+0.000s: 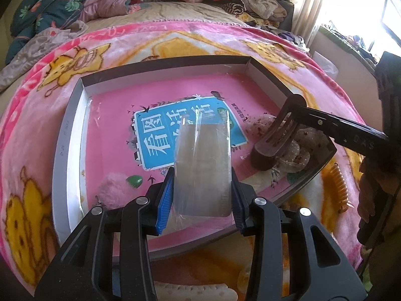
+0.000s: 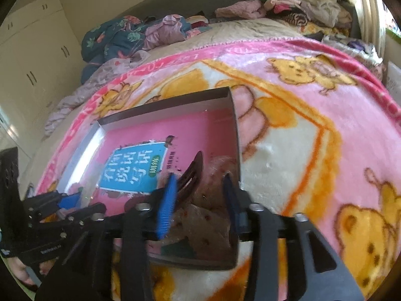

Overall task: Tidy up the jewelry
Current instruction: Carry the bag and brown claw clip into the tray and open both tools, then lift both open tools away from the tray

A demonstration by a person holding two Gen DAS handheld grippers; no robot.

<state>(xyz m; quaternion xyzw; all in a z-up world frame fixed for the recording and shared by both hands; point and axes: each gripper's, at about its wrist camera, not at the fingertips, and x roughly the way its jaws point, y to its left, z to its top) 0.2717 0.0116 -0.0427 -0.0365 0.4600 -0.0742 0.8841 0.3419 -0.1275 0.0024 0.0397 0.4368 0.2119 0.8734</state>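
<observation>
Over the shallow box (image 1: 75,115), my left gripper (image 1: 201,188) is clamping a clear comb (image 1: 203,160) while my right gripper (image 2: 198,200), jaws apart, is releasing a brown hair clip (image 2: 191,175) by the beaded bracelets (image 1: 300,150); lowering the comb likely comes next.

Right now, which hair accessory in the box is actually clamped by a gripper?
The clear comb, pinched between the left gripper jaws over the box middle. The dark brown hair clip lies on the scrunchies in the box corner, with the right gripper jaws open around it.
</observation>
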